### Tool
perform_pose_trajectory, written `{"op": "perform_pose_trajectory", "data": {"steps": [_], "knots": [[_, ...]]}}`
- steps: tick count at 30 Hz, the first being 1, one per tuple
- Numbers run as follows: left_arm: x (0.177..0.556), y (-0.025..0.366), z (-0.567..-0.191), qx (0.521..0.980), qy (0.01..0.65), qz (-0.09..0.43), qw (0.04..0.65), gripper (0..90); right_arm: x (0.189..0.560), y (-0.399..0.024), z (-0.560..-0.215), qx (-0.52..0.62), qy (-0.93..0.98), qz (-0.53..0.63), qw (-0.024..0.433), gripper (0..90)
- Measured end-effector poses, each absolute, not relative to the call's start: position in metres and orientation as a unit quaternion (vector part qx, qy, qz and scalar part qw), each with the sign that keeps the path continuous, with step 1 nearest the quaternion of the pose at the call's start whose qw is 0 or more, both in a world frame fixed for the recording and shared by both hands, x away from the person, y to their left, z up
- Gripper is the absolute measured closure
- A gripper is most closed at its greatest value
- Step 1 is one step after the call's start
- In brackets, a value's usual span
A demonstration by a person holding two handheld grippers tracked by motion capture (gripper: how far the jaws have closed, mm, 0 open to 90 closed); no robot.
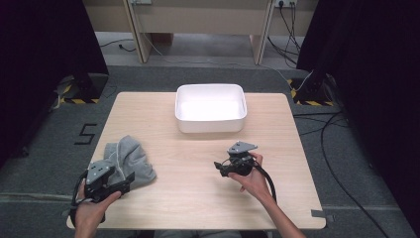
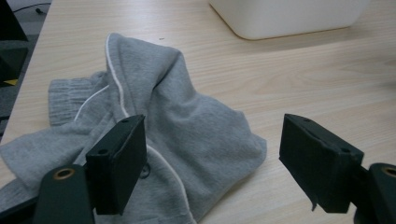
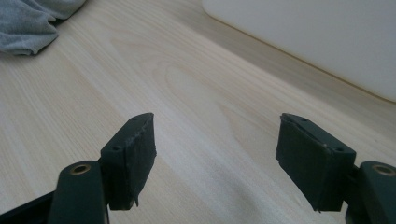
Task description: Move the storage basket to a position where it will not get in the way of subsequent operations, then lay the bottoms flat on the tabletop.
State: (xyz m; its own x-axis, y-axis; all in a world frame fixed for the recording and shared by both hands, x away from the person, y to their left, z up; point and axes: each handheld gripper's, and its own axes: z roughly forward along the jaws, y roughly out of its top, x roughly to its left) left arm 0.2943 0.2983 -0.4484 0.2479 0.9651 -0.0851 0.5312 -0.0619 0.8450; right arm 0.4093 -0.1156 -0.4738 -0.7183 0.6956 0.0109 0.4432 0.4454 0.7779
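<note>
The grey garment (image 1: 126, 161) lies crumpled on the desk (image 1: 198, 198) at about eight o'clock from the desk's middle, near the left edge, with a ribbed cuff and a thin white cord showing in the left gripper view. The white bin (image 1: 211, 107) stands empty at twelve o'clock, close to the far edge and well apart from the cloth. The left gripper (image 1: 126, 182) hovers at the garment's near corner with its jaws released and spread; in the left gripper view one jaw sits over the fabric and the other over bare wood, and it looks as if neither presses on the cloth, though contact under the nearer jaw is hard to rule out. The right gripper (image 1: 219, 167) rests at about four o'clock, just right of centre, jaws likewise released with nothing between them, pointed toward the cloth. By my reading the work has barely begun: no grasp is made, the garment is neither lifted nor folded, and nothing is in the bin. Left to do: take hold, gather the cloth, and carry it across.
</note>
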Motion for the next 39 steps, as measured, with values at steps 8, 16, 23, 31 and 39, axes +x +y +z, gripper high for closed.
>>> {"op": "perform_pose_trajectory", "data": {"steps": [8,16,23,31,39], "knots": [[0.298,0.309,-0.457,0.666,0.572,0.266,0.398,21.8,0.409,-0.115,-0.474,0.338,0.837,0.401,0.157,28.6],[0.304,0.314,-0.471,0.663,0.585,0.265,0.384,21.8,0.409,-0.113,-0.475,0.337,0.838,0.401,0.156,28.5],[0.313,0.313,-0.489,0.667,0.591,0.270,0.364,21.8,0.409,-0.113,-0.476,0.339,0.838,0.399,0.153,28.4],[0.316,0.312,-0.503,0.693,0.569,0.290,0.335,45.1,0.409,-0.112,-0.476,0.336,0.839,0.400,0.154,28.5],[0.317,0.303,-0.505,0.721,0.538,0.265,0.348,68.8,0.409,-0.111,-0.477,0.336,0.839,0.399,0.155,28.5]]}}
